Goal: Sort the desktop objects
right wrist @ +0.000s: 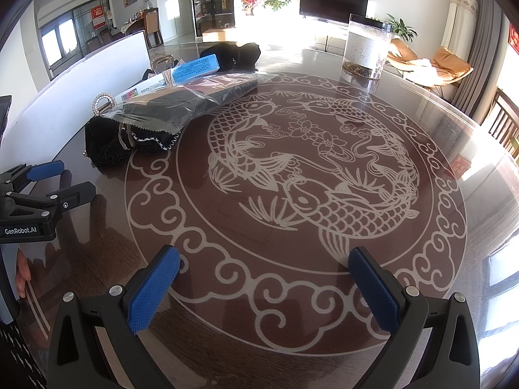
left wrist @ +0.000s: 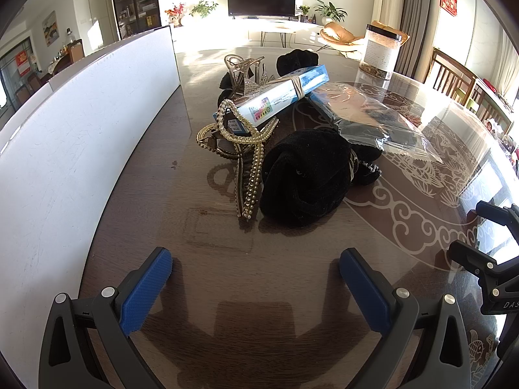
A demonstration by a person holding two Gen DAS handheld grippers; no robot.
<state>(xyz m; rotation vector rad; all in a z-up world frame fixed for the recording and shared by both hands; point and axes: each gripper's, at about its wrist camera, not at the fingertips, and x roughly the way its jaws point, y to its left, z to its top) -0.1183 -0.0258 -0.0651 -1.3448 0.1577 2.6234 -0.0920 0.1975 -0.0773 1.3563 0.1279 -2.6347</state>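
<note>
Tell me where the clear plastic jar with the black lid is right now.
The clear jar stands upright at the table's far side, apart from the pile, right of the blue box; it shows upper right in the left wrist view.

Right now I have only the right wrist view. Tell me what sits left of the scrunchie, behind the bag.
Observer: A gold pearl claw lies just left of the scrunchie.
Operator: Report what is on top of it.
Observer: The blue box rests tilted across its far end.
Operator: Give me the left tongs' state.
Observer: The left tongs are open and empty, short of the scrunchie, with bare table between.
</note>
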